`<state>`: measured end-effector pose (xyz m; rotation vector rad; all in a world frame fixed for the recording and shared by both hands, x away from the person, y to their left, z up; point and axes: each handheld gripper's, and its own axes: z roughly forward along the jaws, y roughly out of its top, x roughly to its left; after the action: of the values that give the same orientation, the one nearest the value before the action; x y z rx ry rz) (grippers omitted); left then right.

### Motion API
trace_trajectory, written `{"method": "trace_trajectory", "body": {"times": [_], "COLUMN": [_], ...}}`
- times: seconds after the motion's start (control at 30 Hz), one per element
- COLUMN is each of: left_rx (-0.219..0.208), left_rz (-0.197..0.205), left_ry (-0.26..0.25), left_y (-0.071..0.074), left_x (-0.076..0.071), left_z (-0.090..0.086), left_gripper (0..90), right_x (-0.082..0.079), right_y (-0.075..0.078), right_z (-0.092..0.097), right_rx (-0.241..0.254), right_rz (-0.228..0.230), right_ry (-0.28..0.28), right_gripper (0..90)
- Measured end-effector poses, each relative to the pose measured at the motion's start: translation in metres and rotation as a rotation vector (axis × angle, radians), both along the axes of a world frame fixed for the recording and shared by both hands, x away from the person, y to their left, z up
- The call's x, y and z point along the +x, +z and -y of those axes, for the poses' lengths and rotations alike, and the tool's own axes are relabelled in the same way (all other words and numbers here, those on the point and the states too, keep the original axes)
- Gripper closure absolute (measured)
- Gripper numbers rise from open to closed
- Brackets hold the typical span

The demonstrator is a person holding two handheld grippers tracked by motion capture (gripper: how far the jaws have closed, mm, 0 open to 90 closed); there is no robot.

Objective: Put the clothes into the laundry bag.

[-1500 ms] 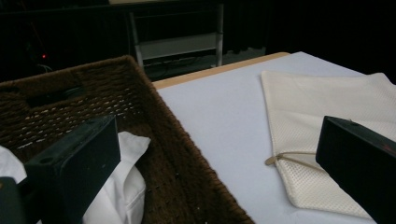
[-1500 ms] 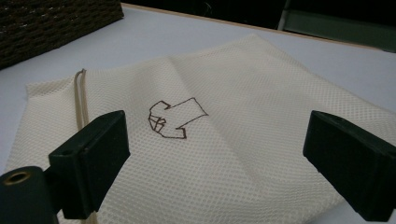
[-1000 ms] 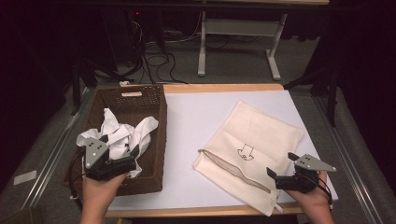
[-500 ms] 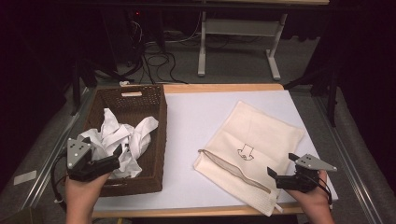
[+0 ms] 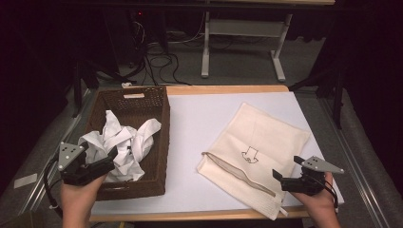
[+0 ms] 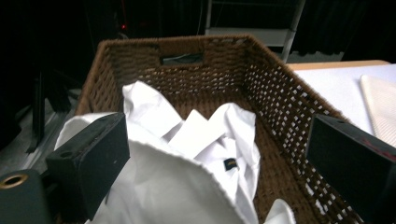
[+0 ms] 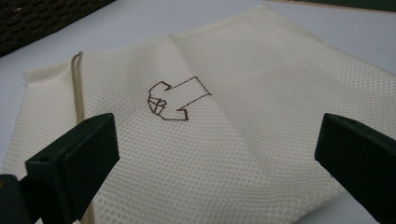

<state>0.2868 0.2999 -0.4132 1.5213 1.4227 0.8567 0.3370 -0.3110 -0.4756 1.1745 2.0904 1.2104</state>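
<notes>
A crumpled white shirt [image 5: 123, 147] [image 6: 187, 154] lies in a brown wicker basket [image 5: 164, 118] [image 6: 280, 84] at the table's left. My left gripper [image 5: 111, 159] [image 6: 219, 158] sits at the basket's near left corner, pointing in. Its jaws stand wide and have just been closing a little; a fold of the shirt bulges between them, and the pads do not pinch it. A cream mesh bag [image 5: 256, 137] [image 7: 233, 70] with a brown drawn mark [image 5: 249, 154] [image 7: 175, 100] lies flat at the right. My right gripper [image 5: 285, 167] [image 7: 215, 154] hovers open over its near edge.
The table has a white top [image 5: 199, 123] with a wooden front edge [image 5: 190, 214]. The bag's zipped opening [image 5: 233, 171] faces the basket. Beyond the table, the dark floor holds cables [image 5: 157, 61] and a white desk frame [image 5: 242, 28].
My left gripper has moved left, from over the shirt's near part to the basket's near left corner. The right gripper and the bag have stayed put.
</notes>
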Motion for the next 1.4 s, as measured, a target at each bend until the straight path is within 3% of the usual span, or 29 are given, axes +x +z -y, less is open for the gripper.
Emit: {"method": "trace_trajectory", "body": {"times": [0.1,0.17,0.27,0.4,0.5,0.6,0.7,0.8,0.9,1.0,1.1,1.23,1.4], "left_rx": [0.034,0.081,0.104,0.085,0.099,0.027,0.01,0.001,0.031,0.076,0.114,0.081,0.092], "left_rz": [-0.026,-0.077,-0.131,-0.219,-0.303,-0.369,-0.446,-0.483,-0.529,-0.633,-0.716,-0.787,-0.882], "left_ry": [0.005,0.012,0.03,0.058,0.065,0.058,-0.002,-0.055,-0.087,-0.128,-0.124,-0.112,-0.12], "left_y": [0.002,0.008,0.017,0.021,0.015,0.007,-0.001,-0.007,-0.015,-0.026,-0.037,-0.045,-0.056], "left_x": [0.003,0.008,0.019,0.041,0.058,0.07,0.077,0.082,0.09,0.103,0.114,0.125,0.136], "left_z": [-0.003,-0.006,-0.017,-0.034,-0.04,-0.043,-0.036,-0.024,-0.011,0.001,0.007,0.009,0.017], "left_gripper": [4.2,0.6,0.6,0.7,0.5,0.6,2.1,5.4,5.5,4.4,3.3,3.7,6.9], "right_x": [0.001,0.002,0.003,0.003,0.001,0.001,0.002,0.002,0.001,0.0,0.001,0.001,0.002], "right_y": [-0.001,-0.002,-0.003,-0.003,-0.002,-0.001,-0.001,-0.001,0.0,0.001,0.001,-0.001,-0.001], "right_z": [0.0,-0.001,-0.002,-0.003,-0.004,-0.003,-0.003,-0.002,-0.002,-0.002,-0.002,-0.003,-0.002], "right_rx": [-0.002,0.001,0.003,0.009,0.013,0.015,0.019,0.026,0.025,0.028,0.033,0.031,0.035], "right_rz": [0.001,-0.01,-0.022,-0.024,-0.023,-0.02,-0.027,-0.03,-0.023,-0.018,-0.024,-0.034,-0.038], "right_ry": [0.009,0.017,0.023,0.039,0.039,0.04,0.035,0.032,0.037,0.033,0.027,0.025,0.02], "right_gripper": [0.3,0.3,0.3,0.3,0.3,0.3,0.3,0.3,0.3,0.3,0.3,0.3,0.3]}}
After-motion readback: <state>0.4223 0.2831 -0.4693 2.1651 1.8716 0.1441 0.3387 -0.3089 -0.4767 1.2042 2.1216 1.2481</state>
